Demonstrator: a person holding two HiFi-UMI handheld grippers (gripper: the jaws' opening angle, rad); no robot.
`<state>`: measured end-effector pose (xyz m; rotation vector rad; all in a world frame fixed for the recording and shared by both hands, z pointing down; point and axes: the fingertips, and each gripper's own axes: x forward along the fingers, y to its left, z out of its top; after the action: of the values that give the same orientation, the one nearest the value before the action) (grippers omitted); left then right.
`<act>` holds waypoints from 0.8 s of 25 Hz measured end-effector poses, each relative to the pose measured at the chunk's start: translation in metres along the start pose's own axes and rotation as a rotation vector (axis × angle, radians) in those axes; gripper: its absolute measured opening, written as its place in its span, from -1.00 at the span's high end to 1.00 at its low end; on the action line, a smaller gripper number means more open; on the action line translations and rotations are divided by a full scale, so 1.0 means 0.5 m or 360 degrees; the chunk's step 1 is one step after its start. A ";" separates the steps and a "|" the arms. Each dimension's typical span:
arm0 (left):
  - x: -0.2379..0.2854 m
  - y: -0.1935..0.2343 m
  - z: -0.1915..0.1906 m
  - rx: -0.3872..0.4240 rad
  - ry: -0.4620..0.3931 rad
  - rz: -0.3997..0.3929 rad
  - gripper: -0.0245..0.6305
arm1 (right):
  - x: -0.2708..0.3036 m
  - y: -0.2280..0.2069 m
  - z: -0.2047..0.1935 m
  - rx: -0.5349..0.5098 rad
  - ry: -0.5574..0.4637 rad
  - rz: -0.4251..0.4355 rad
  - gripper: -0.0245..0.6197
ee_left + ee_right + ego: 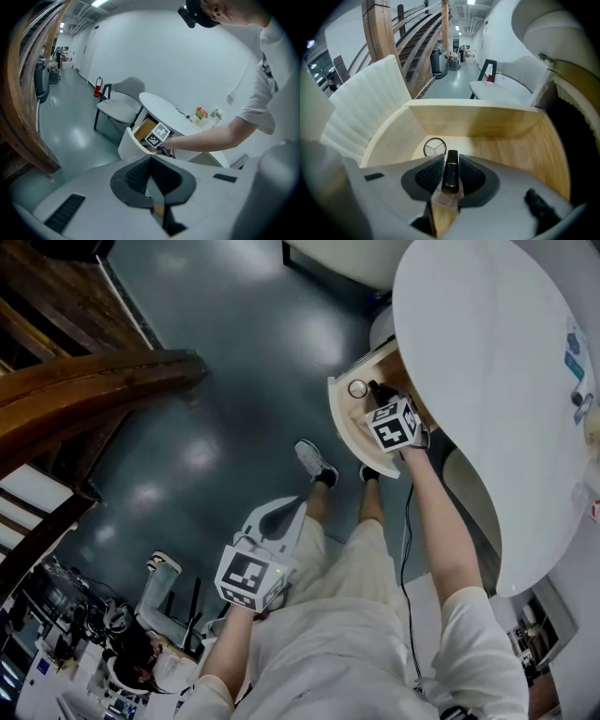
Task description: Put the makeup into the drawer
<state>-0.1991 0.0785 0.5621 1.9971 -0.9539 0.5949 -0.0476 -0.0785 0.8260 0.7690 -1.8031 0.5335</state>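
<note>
The curved wooden drawer stands pulled out from under the white oval table. My right gripper reaches down into the drawer and is shut on a black makeup stick that points toward the drawer floor. On that floor, just ahead of the stick, lies a round compact, also seen as the compact in the head view. My left gripper hangs low near the person's hip, shut and holding nothing. From the left gripper view the right gripper's marker cube shows over the drawer.
A grey chair stands beside the table. Small items, among them a flower pot, sit on the tabletop. A wooden staircase rises to the left over the dark floor. Another person sits at the lower left.
</note>
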 end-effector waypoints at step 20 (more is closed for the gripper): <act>0.008 -0.073 0.025 0.0046 -0.0037 -0.0010 0.90 | -0.107 0.050 -0.018 -0.0128 -0.0021 0.0093 0.54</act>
<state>-0.1671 0.0802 0.5407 2.0359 -0.9579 0.5863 -0.0472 -0.0419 0.7789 0.6680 -1.8525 0.4918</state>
